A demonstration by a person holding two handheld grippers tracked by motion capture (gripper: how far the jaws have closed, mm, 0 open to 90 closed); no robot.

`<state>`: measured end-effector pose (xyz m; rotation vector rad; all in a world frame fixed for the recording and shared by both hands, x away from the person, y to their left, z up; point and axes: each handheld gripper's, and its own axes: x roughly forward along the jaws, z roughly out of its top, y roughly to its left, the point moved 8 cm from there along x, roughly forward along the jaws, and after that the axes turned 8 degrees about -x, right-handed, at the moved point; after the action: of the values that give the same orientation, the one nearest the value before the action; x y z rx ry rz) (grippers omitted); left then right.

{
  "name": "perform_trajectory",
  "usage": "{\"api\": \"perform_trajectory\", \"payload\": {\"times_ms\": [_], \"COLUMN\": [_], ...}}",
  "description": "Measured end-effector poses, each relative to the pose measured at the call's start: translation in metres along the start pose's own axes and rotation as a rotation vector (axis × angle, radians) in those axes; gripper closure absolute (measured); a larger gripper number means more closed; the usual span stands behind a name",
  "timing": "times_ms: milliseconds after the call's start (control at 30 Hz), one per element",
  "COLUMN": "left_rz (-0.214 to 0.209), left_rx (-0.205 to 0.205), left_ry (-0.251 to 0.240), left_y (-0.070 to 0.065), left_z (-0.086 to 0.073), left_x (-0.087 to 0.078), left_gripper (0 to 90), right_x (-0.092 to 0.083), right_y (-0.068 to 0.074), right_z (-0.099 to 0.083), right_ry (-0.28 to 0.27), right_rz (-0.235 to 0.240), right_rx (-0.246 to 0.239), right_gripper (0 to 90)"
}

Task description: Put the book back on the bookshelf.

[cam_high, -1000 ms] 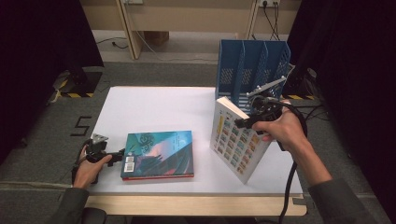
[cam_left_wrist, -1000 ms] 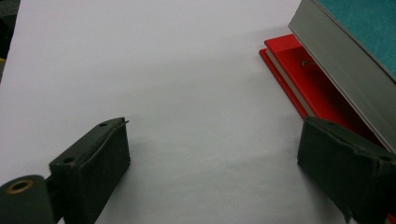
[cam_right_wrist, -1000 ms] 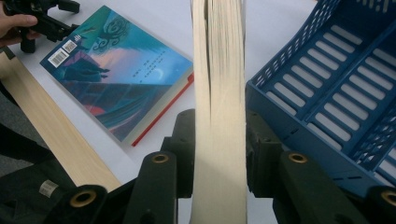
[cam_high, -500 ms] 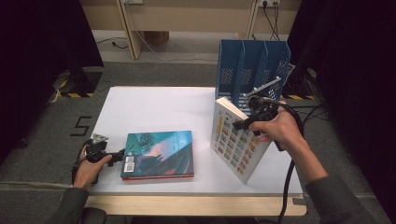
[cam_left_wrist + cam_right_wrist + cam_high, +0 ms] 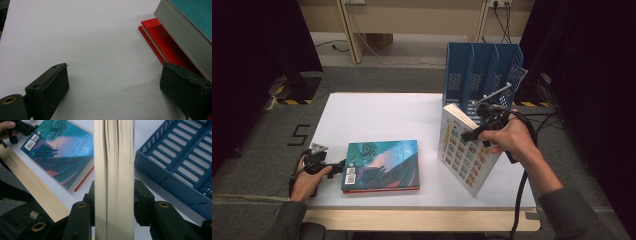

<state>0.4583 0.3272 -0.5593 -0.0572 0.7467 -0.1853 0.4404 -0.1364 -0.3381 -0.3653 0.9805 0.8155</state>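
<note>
Starting at the near edge of the white counter (image 5: 377,115), the person's left hand (image 5: 304,176) rests with the left hand-held gripper (image 5: 338,166) lying low and pointing at the end of the teal-covered book (image 5: 382,165), which lies flat near the front of the counter. From the left gripper view its two black jaws stand wide apart with nothing but bare counter between them, and the right-hand jaw sits right against the book's red lower cover (image 5: 165,47); whether it actually touches I can't tell. Moving across to the right, the white book (image 5: 462,150) stands on its lower edge, tilted, its cover of small coloured squares facing the front of the counter. The right hand (image 5: 512,140) has the right hand-held gripper (image 5: 474,134) on the upper edge of that book, and the right gripper view shows the cream page block (image 5: 113,180) running straight up between the two jaws, one pad to each side and close against it. Those jaws have just been opening a little, with the book between them, and the pads look to be on the covers. Just behind the standing book, at the far right of the counter, sits the blue slotted file rack (image 5: 482,70), upright with its dividers open to the top.
</note>
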Motion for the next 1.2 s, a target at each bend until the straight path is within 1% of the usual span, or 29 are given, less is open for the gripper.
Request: {"api": "perform_trajectory", "payload": {"times_ms": [67,133,167,200,233,267,333,467,533,567,600,700,733,767,800,833,867,900,1033,1067,1100,1167,1200], "left_rz": [0.000,-0.001,-0.001,0.000,0.000,0.000,-0.001,-0.001,-0.001,-0.001,-0.001,-0.002,-0.002,-0.001,-0.001,-0.001,-0.002,-0.002,-0.002,-0.002,-0.002,-0.003,-0.002], "left_rx": [0.003,0.000,0.000,0.000,0.000,0.000,0.000,0.000,0.000,0.001,0.001,0.001,0.001,0.001,0.001,0.001,0.001,0.001,0.002,0.001,0.001,0.000,0.002], "left_ry": [0.002,0.001,0.001,0.000,0.000,0.000,0.002,0.002,0.003,0.004,0.004,0.005,0.005,0.005,0.005,0.006,0.005,0.005,0.006,0.006,0.006,0.006,0.006], "left_y": [0.000,0.000,0.000,0.000,0.000,0.000,0.000,0.000,0.000,0.000,0.000,0.000,0.000,0.000,0.000,0.000,0.000,0.000,0.000,0.000,0.000,0.000,0.000], "left_z": [0.000,0.000,0.000,0.000,0.000,0.000,0.000,0.000,0.000,0.000,0.000,0.000,0.000,0.000,0.000,0.000,0.000,0.000,0.000,0.000,0.000,0.000,0.000], "left_x": [0.000,0.000,0.000,0.000,0.000,0.000,0.000,0.000,0.000,0.000,0.000,0.000,0.000,0.000,0.000,0.000,0.000,0.000,0.000,0.000,0.000,0.001,0.000], "left_gripper": [7.2,7.2,7.2,7.2,7.2,7.2,7.2,7.2,7.1,7.0,7.0,6.8,6.8,6.8,6.8,6.7,6.7,6.7,6.5,6.4,6.4,6.4,6.3], "right_x": [0.000,0.001,0.002,0.003,0.003,0.003,0.003,0.001,0.000,-0.001,-0.002,-0.004,-0.006,-0.008,-0.009,-0.011,-0.018,-0.018,-0.037,-0.047,-0.047,-0.056,-0.064], "right_y": [0.001,0.002,0.002,0.001,0.001,0.000,-0.001,-0.004,-0.007,-0.008,-0.008,-0.008,-0.008,-0.007,-0.007,-0.005,-0.005,-0.005,-0.003,-0.003,-0.003,-0.001,-0.001], "right_z": [0.000,-0.002,-0.002,-0.003,-0.003,-0.003,-0.003,-0.004,-0.005,-0.005,-0.006,-0.007,-0.006,-0.006,-0.005,-0.006,-0.004,-0.004,-0.001,0.004,0.004,0.008,0.013], "right_ry": [0.010,0.039,0.056,0.090,0.090,0.102,0.112,0.100,0.085,0.076,0.076,0.084,0.074,0.071,0.069,0.070,0.057,0.057,0.050,0.044,0.044,0.043,0.041], "right_rz": [0.005,0.012,0.008,-0.011,-0.011,-0.024,-0.033,-0.049,-0.053,-0.048,-0.049,-0.048,-0.057,-0.059,-0.073,-0.070,-0.083,-0.083,-0.103,-0.115,-0.115,-0.129,-0.153], "right_rx": [0.002,-0.004,-0.011,-0.037,-0.037,-0.047,-0.071,-0.093,-0.088,-0.081,-0.078,-0.082,-0.081,-0.090,-0.094,-0.105,-0.099,-0.099,-0.104,-0.103,-0.103,-0.113,-0.122], "right_gripper": [64.4,63.5,63.6,66.1,66.1,68.0,71.1,73.1,73.4,73.4,73.4,73.4,73.5,73.6,73.6,73.5,73.5,73.5,73.5,73.5,73.5,73.5,73.5]}}
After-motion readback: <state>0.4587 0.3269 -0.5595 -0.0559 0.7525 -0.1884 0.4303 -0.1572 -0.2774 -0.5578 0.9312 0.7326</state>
